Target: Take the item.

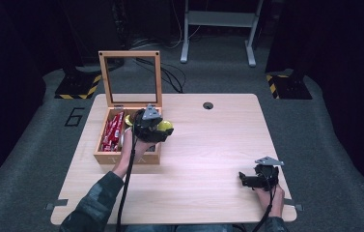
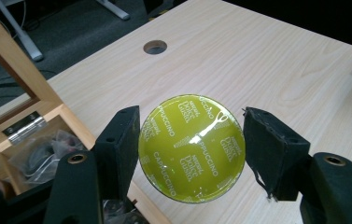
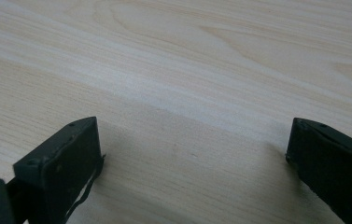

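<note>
My left gripper (image 2: 191,140) is shut on a round yellow-green coffee capsule (image 2: 191,148) with "Cappuccino" printed on its foil lid. In the high view the left gripper (image 1: 158,129) holds that capsule (image 1: 165,126) just above the right edge of an open wooden box (image 1: 103,157), whose glass-paned lid (image 1: 130,77) stands upright. Red sachets (image 1: 113,130) lie in the box's left compartment. My right gripper (image 1: 243,179) rests near the table's front right, and in its own view the right gripper (image 3: 194,149) is open over bare wood with nothing between its jaws.
The light wooden table (image 1: 208,145) has a round cable hole (image 1: 208,105) at the back middle, also the cable hole (image 2: 155,46) beyond the capsule. The box's hinge (image 2: 23,127) and clear wrapped items (image 2: 47,151) sit left of the left jaw. A metal stand (image 1: 218,24) is on the floor behind.
</note>
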The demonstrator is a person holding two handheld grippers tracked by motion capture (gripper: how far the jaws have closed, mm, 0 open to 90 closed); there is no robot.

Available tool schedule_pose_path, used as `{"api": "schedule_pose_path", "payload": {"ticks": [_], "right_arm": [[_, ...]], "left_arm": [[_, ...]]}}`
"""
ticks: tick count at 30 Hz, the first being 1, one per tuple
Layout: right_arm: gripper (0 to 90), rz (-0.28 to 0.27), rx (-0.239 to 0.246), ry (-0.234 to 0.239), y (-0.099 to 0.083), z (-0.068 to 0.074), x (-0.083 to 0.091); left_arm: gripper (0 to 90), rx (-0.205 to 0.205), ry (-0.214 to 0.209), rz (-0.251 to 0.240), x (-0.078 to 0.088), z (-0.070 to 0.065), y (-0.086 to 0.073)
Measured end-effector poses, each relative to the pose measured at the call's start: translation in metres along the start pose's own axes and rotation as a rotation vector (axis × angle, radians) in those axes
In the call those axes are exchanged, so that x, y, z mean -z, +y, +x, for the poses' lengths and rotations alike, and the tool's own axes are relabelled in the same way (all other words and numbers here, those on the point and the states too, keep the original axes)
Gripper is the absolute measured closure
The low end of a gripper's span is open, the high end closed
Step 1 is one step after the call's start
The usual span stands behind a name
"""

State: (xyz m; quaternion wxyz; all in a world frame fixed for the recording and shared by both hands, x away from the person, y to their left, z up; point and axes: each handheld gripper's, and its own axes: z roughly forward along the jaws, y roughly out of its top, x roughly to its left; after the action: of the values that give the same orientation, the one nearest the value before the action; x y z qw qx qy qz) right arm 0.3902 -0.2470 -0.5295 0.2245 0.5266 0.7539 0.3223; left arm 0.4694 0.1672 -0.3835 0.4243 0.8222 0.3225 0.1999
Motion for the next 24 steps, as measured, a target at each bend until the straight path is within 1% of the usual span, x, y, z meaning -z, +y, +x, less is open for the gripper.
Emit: {"api": "schedule_pose_path", "payload": {"ticks": [3, 5, 8, 10, 14, 20, 22, 23, 24], "right_arm": [[2.4, -0.002, 0.002, 0.000, 0.000, 0.000, 0.000], [2.4, -0.003, 0.004, 0.001, 0.000, 0.000, 0.000], [2.4, 0.002, 0.004, 0.000, 0.000, 0.000, 0.000], [2.4, 0.000, 0.004, 0.000, 0.000, 0.000, 0.000], [2.4, -0.003, 0.003, 0.001, 0.000, 0.000, 0.000], [2.4, 0.001, 0.004, 0.000, 0.000, 0.000, 0.000], [2.5, -0.003, 0.003, 0.001, 0.000, 0.000, 0.000], [2.5, -0.003, 0.004, 0.001, 0.000, 0.000, 0.000], [2.5, -0.005, 0.000, 0.000, 0.000, 0.000, 0.000]], "left_arm": [[38.1, -0.005, -0.005, 0.003, -0.004, -0.004, 0.000], [38.1, 0.000, -0.008, 0.002, -0.006, -0.005, 0.000], [38.1, 0.016, -0.028, 0.008, -0.012, -0.010, -0.002], [38.1, 0.010, -0.028, 0.010, -0.016, -0.013, -0.002], [38.1, 0.003, -0.043, 0.022, -0.022, -0.020, -0.004], [38.1, 0.012, -0.070, 0.041, -0.033, -0.031, -0.008], [38.0, 0.009, -0.080, 0.050, -0.037, -0.035, -0.010], [38.1, 0.011, -0.080, 0.047, -0.039, -0.037, -0.011], [38.0, 0.009, -0.087, 0.056, -0.041, -0.038, -0.011]]}}
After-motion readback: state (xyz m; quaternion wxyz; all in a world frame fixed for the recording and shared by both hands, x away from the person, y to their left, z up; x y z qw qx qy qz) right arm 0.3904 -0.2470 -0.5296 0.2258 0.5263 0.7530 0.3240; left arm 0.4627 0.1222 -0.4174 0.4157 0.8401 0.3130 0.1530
